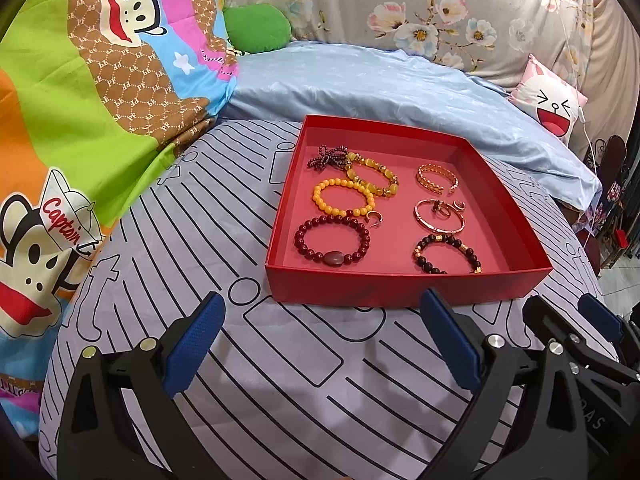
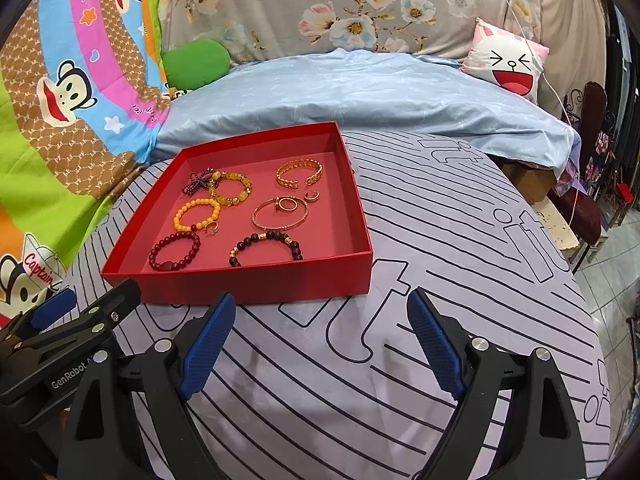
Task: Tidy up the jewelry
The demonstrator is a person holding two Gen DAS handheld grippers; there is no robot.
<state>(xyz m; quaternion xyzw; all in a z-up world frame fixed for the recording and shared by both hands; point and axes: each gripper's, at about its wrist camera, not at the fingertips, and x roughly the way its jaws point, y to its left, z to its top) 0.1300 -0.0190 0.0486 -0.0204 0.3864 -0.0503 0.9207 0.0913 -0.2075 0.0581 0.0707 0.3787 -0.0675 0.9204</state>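
A shallow red box point(image 1: 400, 284) point(image 2: 256, 280) sits on a striped grey cloth. It holds several pieces: a dark red bead bracelet point(image 1: 332, 242) point(image 2: 175, 251), an orange bead bracelet point(image 1: 343, 196) point(image 2: 197, 214), a yellow stone bracelet point(image 1: 372, 174) point(image 2: 231, 188), a gold chain cuff point(image 1: 436, 178) point(image 2: 299, 173), a thin gold bangle point(image 1: 439, 216) point(image 2: 280, 213) with rings, and a black bead bracelet point(image 1: 446, 254) point(image 2: 266, 248). My left gripper point(image 1: 320, 344) is open and empty, just in front of the box. My right gripper point(image 2: 320, 344) is open and empty, at the box's front right corner.
The striped cloth point(image 2: 440, 280) covers a rounded surface that drops off at the right. A blue quilt point(image 1: 380, 84) lies behind the box. A cartoon monkey blanket point(image 1: 80, 120) is on the left. A pink rabbit pillow point(image 2: 508, 60) sits at the back right.
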